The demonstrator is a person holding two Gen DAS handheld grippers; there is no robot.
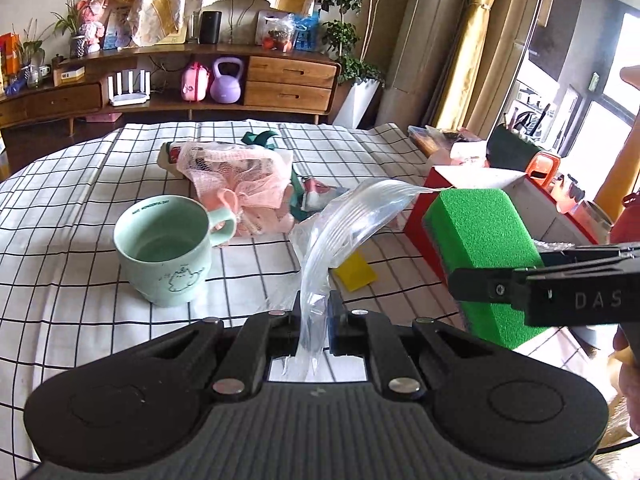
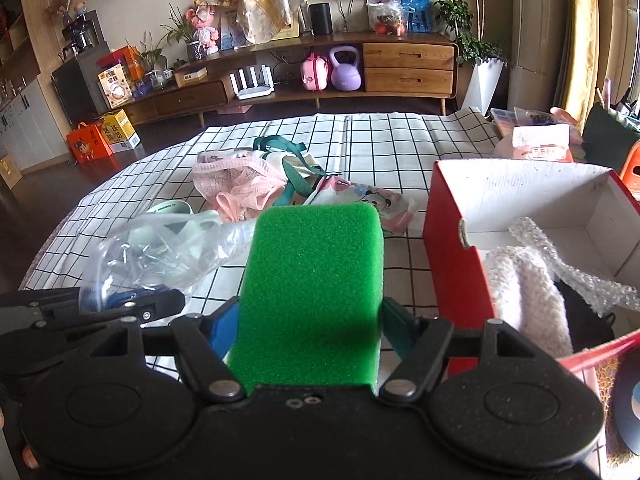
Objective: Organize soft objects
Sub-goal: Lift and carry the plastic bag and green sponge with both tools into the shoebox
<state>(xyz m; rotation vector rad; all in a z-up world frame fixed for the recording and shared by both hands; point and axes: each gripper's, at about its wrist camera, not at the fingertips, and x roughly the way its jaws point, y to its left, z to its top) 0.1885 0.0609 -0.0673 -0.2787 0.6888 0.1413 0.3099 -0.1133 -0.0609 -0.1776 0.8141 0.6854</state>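
Observation:
My left gripper [image 1: 316, 312] is shut on the edge of a clear plastic bag [image 1: 348, 220], which arches up over the checked tablecloth [image 1: 80, 300]. My right gripper [image 2: 312, 312] is shut on a green sponge block [image 2: 316, 272], held above the table just left of a red cardboard box [image 2: 452, 240]. In the left wrist view the sponge [image 1: 484, 248] sits at the right with one black finger [image 1: 480, 290] across its side. The clear bag [image 2: 160, 256] also shows at the left of the right wrist view.
The box holds a white knitted piece [image 2: 532, 300] and bubble wrap [image 2: 560, 252]. On the cloth lie a mint mug [image 1: 168, 248], a pink mesh bundle [image 1: 240, 184], a panda-print pouch [image 2: 360, 196], a green-strapped bag [image 2: 288, 160] and a yellow item [image 1: 356, 272].

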